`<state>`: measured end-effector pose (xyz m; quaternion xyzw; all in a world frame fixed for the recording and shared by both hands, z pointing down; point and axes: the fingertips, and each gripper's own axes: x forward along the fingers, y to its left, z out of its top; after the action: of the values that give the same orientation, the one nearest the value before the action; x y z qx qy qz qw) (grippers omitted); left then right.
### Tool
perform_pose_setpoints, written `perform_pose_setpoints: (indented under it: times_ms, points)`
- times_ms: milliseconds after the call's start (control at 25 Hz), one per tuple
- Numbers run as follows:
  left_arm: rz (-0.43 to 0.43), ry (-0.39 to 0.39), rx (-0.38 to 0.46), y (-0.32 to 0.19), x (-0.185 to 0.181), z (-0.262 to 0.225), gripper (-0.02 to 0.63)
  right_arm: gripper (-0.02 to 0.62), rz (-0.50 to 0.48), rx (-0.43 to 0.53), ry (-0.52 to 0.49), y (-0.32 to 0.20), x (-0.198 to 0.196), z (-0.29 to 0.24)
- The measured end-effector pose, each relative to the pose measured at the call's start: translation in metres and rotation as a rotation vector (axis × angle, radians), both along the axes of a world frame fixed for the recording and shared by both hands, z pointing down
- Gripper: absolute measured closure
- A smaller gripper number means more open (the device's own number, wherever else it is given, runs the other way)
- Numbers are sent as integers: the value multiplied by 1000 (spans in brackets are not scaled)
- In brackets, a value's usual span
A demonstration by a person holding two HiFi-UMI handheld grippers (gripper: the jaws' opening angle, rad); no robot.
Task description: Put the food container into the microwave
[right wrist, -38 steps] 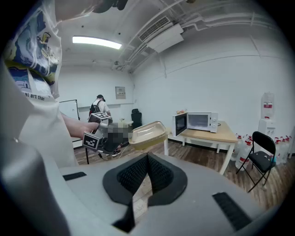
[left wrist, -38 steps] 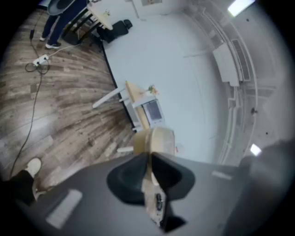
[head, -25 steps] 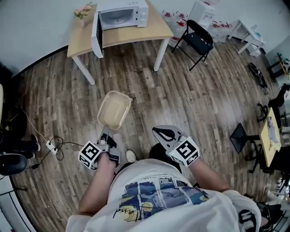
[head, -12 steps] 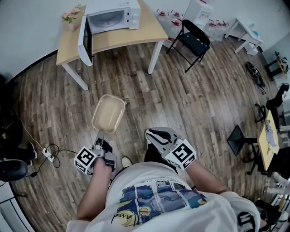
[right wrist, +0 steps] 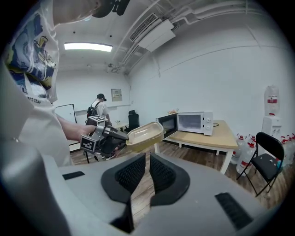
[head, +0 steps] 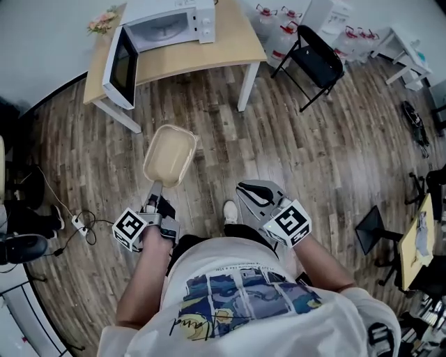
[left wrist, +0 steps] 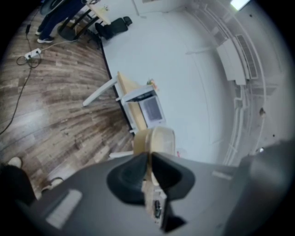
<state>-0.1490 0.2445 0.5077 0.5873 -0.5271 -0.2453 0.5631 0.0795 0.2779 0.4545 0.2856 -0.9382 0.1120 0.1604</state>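
Food container (head: pixel 169 155), a shallow tan tray with rounded corners, is held out in the air in front of the person by the left gripper (head: pixel 157 190). The gripper's jaws are closed on the tray's near short rim. In the left gripper view that thin rim sits edge-on, pinched between the two black pads, and the rest of the tray reaches away past the tips. The head view shows it carried open side up and roughly level, with nothing visible inside.

The right gripper (head: pixel 244 190) is to the person's right of the tray and well apart from it, pointing much the same way. Its jaws are drawn together but for a thin slit, and nothing is between them.

Below both is the wooden floor (head: pixel 293 153). Ahead of the container stands the surface (head: pixel 209 52), a light wooden top on white legs. The microwave (head: pixel 167 21) sits toward the surface's far left corner. Its door (head: pixel 118 66) is swung wide open and hangs out past the left edge.

The container is over the floor, short of the surface's near edge and apart from the microwave. Flowers (head: pixel 102 21) stand at the far left corner. A black folding chair (head: pixel 317 56) stands on the floor off the right edge. A power strip (head: pixel 79 224) lies on the floor left of the left gripper.
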Motion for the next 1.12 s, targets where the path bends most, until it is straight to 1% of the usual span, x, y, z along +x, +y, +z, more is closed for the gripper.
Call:
perform_pose_setpoints:
  times_ms: [120,200,400,600,720,840,960,1120]
  points:
    - [-14,2,6,-25,18,-4,568,568,-12,-26,-2,-24,21,12]
    - [-29,9,-2,-36,24,-5,568,568,-18,-48,-6,-35,27,19]
    - [-56,19,-7,-69,24,-5,568,569,-34,-78,-26,-65,18,28]
    - [-65,36,21,-123,16,-3,568,569,-33,-65,-11,-111,5,29]
    - [-46,58,44,-162,11,-3,568,569,-16,-47,19,-142,-4,24]
    - [-4,74,56,-204,9,-5,568,569,1,-17,55,-176,-15,12]
    - [34,83,74,-247,9,-9,568,569,20,-4,77,-214,-26,5]
    - [78,84,78,-287,7,-6,568,569,26,12,93,-253,-45,-1]
